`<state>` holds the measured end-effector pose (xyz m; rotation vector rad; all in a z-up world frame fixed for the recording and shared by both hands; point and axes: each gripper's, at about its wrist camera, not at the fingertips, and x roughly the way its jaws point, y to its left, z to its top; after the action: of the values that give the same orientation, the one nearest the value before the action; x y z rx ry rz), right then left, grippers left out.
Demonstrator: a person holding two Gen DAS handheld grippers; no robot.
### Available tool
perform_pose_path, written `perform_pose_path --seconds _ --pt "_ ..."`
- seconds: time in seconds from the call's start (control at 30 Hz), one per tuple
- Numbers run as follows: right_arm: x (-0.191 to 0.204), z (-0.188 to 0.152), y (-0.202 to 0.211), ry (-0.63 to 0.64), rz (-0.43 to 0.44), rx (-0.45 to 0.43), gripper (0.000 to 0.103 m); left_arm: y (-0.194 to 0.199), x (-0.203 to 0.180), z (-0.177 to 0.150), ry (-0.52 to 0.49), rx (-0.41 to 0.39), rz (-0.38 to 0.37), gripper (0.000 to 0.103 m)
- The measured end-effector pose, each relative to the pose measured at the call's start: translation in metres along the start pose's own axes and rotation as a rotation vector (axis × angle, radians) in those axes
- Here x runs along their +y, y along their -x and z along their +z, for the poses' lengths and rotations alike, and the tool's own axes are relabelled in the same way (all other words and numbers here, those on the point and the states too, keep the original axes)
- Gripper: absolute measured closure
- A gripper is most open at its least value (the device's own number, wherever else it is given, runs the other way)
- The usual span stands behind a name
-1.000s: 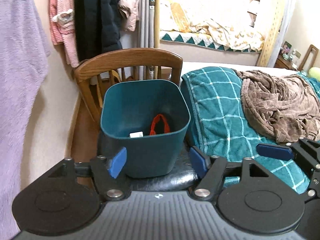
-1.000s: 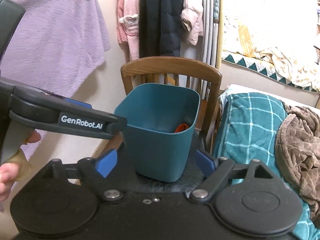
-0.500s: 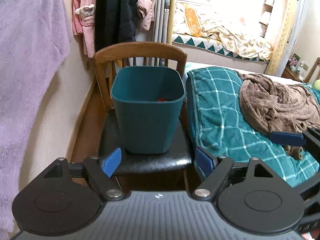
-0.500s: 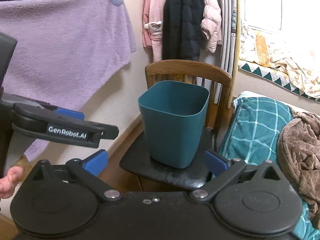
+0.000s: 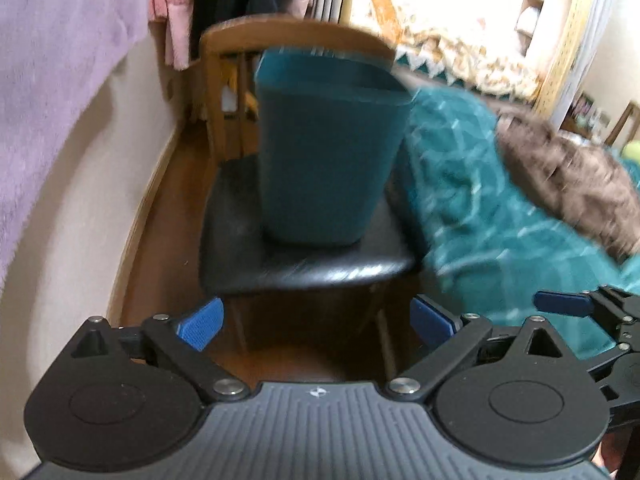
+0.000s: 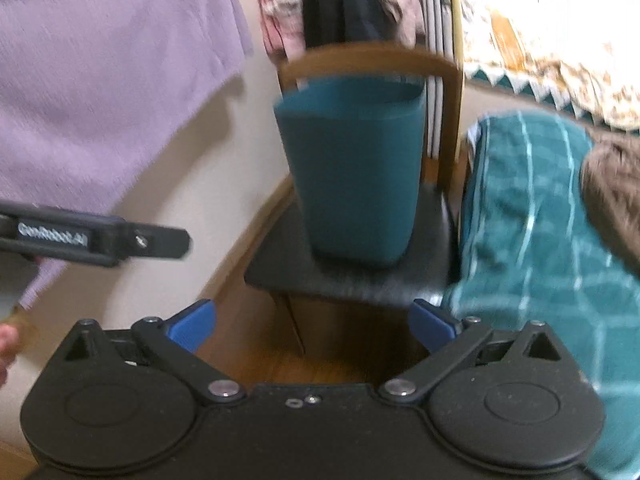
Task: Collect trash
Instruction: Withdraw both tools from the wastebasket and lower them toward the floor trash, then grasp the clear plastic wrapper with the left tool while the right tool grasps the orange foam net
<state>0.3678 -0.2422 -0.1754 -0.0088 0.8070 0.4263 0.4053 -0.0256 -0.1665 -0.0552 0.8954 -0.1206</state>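
Left gripper (image 5: 316, 322): jaws spread wide, holding nothing, low in front of chair (image 5: 304, 256). Right gripper (image 6: 312, 326): jaws likewise spread, empty, also before chair. Teal bin (image 5: 328, 152): upright on black chair seat, contents not visible. Teal checked blanket (image 5: 492, 216): just right of chair.

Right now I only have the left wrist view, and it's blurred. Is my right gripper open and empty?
Observer: Yes. The right gripper is open, with nothing between its fingers.
Operator: What is it pointing at?
Observer: The teal bin on the chair. The bin stands beyond the fingertips, apart from them.
Operator: Does its camera see my left gripper?
Observer: Yes, side-on. The left gripper reaches in from the left edge, short of the bin.
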Motion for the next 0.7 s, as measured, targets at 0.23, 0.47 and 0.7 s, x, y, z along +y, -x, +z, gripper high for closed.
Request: perform_pose_path --seconds 0.23,0.47,0.7 --pt "-0.001 -0.098 -0.098 -0.013 -0.059 0.09 0.0 -0.104 0.056 -0.083 0.066 0.114 -0.046 0.003" --pt "-0.027 -0.222 -0.2 -0.071 -0.102 0.229 0.0 -0.225 0.083 -0.181 0.097 0.226 0.057 0.003" --pt "-0.048 -0.343 -0.293 -0.135 -0.117 0.384 0.004 -0.349 0.11 -0.285 0.177 0.398 0.113 0.003"
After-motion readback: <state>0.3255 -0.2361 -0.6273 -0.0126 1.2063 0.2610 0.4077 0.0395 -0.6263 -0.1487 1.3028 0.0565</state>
